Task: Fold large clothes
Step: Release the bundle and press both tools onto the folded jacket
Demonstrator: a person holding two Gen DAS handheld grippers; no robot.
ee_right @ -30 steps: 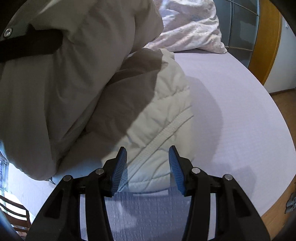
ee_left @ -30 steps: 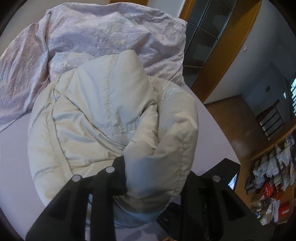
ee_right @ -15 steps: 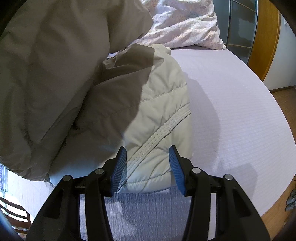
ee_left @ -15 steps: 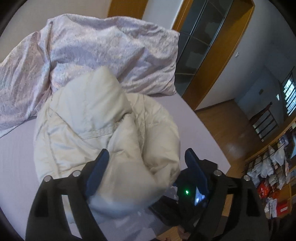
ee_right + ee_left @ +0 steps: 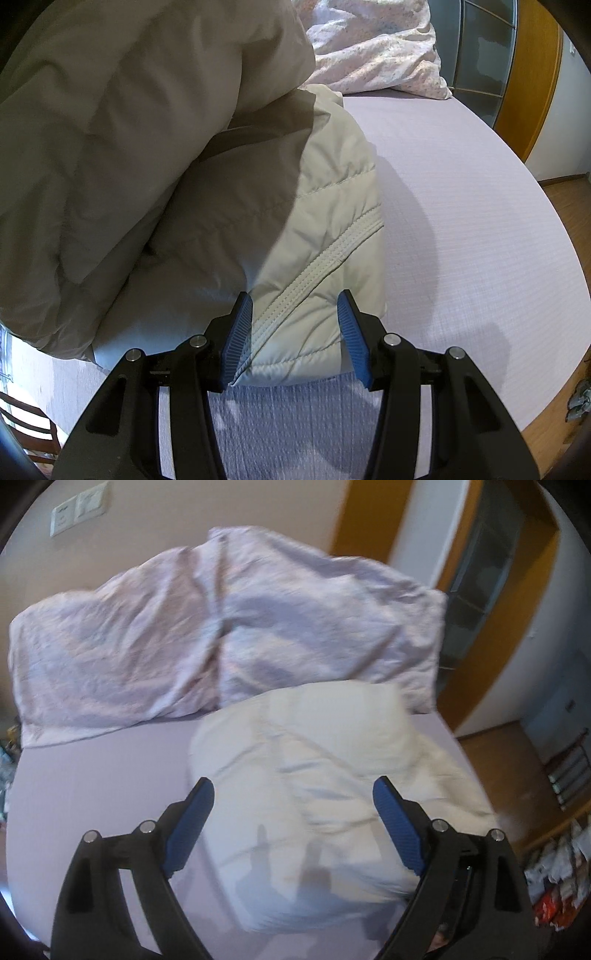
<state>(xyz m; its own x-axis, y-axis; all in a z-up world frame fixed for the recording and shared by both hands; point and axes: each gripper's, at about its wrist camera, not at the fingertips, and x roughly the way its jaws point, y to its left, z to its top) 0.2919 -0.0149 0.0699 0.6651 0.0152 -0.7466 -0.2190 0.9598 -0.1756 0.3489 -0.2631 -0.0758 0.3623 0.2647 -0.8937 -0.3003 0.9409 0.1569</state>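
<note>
Looking down my left gripper (image 5: 293, 814), I see its blue pads spread wide with nothing between them, poised above the cream puffer jacket (image 5: 332, 775), which lies bundled on the lilac bed sheet (image 5: 92, 794) just in front of a crumpled duvet (image 5: 221, 627). My right gripper (image 5: 295, 332) is parted too (less widely), its fingers straddling the jacket's zipper edge (image 5: 314, 273) near the hem; I cannot tell whether the pads touch the fabric.

no readable text, labels or numbers anywhere
</note>
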